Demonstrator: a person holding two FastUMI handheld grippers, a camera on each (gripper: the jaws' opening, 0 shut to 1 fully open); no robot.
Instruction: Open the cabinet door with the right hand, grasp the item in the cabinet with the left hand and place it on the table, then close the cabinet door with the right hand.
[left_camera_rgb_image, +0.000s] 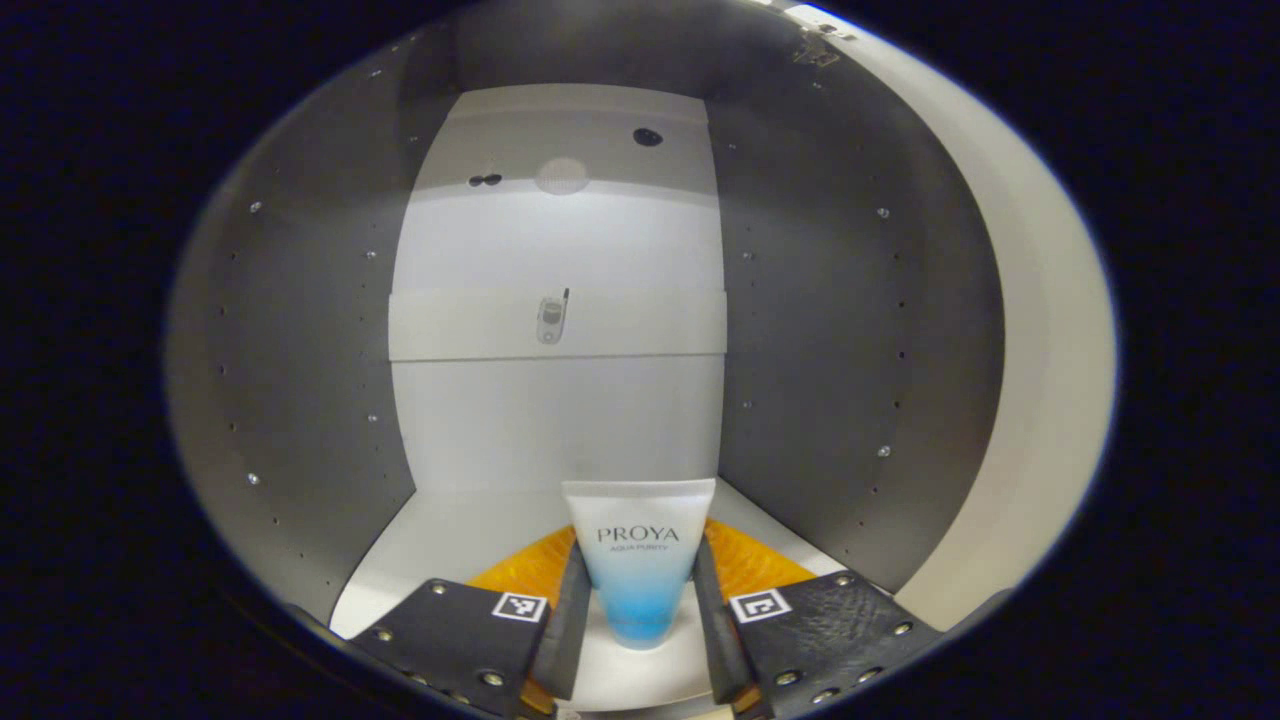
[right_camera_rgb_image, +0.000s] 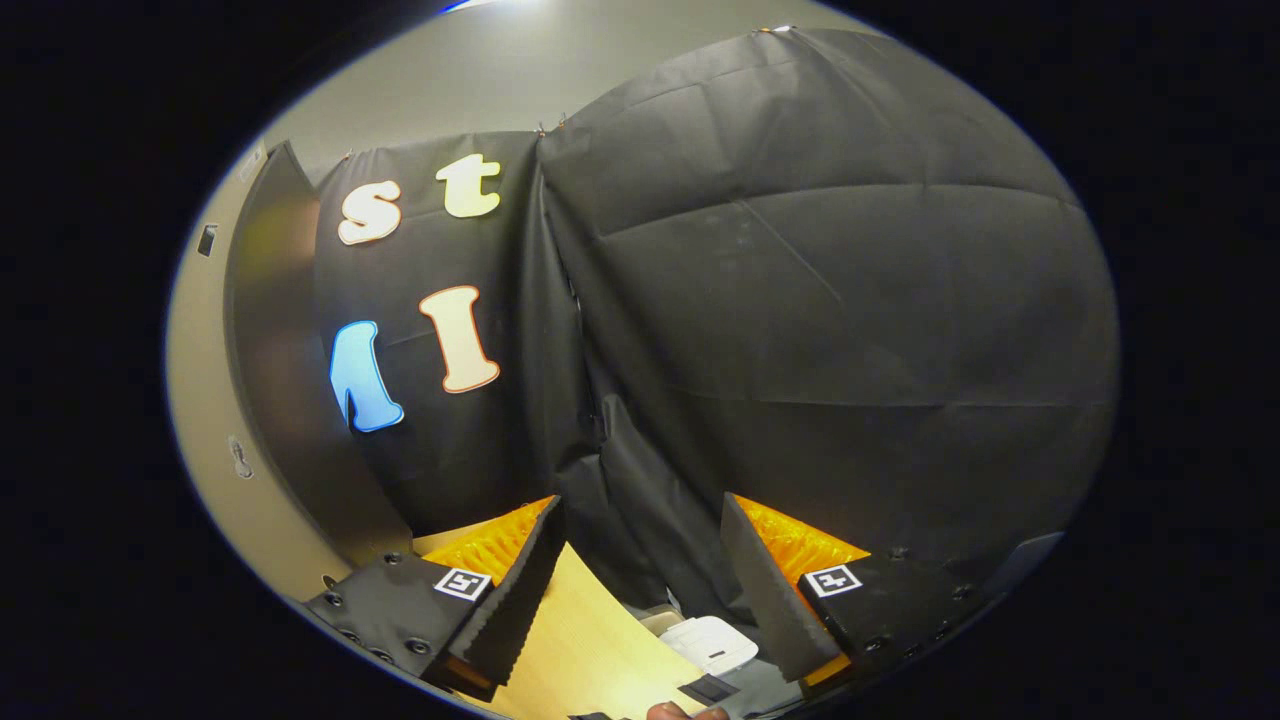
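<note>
Jaws of left gripper (left_camera_rgb_image: 640, 610) clamp the tube (left_camera_rgb_image: 640, 560); right gripper (right_camera_rgb_image: 640, 590) gapes empty.

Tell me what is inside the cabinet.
A tube stands on the cabinet floor, between the left gripper's jaws. The back panel carries a small fitting. The floor right behind the tube is covered.

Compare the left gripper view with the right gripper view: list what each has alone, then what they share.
Left gripper view: the cabinet interior and a white-and-blue tube standing between the left hand-held gripper fingers, which flank it closely. Right gripper view: the open cabinet door, the black cloth wall, the wooden table, and the open right hand-held gripper. Shared: cabinet parts.
</note>
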